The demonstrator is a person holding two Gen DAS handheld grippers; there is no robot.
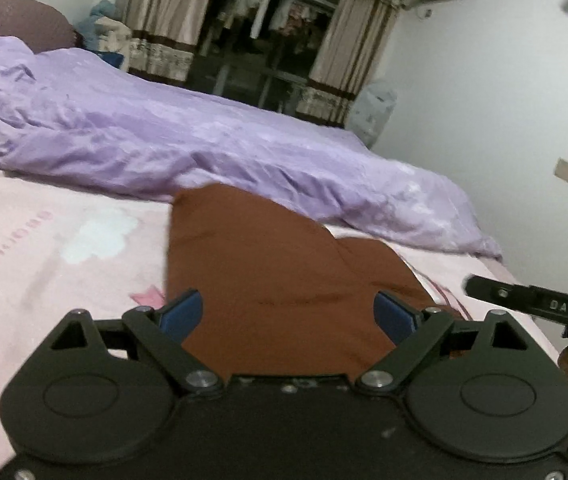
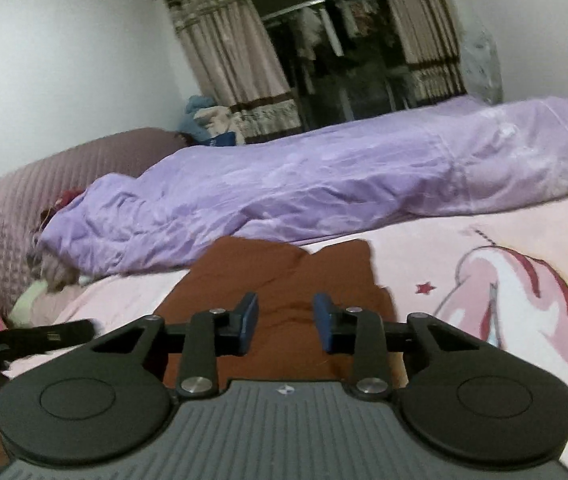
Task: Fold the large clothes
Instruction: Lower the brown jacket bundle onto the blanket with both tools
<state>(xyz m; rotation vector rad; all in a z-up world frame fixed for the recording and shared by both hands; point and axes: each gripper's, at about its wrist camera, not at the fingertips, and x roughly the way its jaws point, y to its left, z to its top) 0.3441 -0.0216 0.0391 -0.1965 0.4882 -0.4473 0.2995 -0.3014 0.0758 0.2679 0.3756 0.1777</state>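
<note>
**Both grippers above the brown garment, nothing held**

My left gripper hangs above the bed with its blue fingers spread wide. Seen between them, the brown garment lies on the pink bedsheet, and neither pad touches the cloth. The garment looks folded into a narrow shape with one corner pointing toward the purple duvet, which is bunched along the far side of the bed.

My right gripper has its fingers set at a narrower gap, parallel to each other, and they too are empty; the brown garment sits below and beyond them on the sheet. The duvet runs across behind it, just past the garment's far edge.

Each gripper shows at the edge of the other's view, as a black bar. Curtains frame a dark opening with hanging clothes behind the bed. Both views are slightly blurred.
</note>
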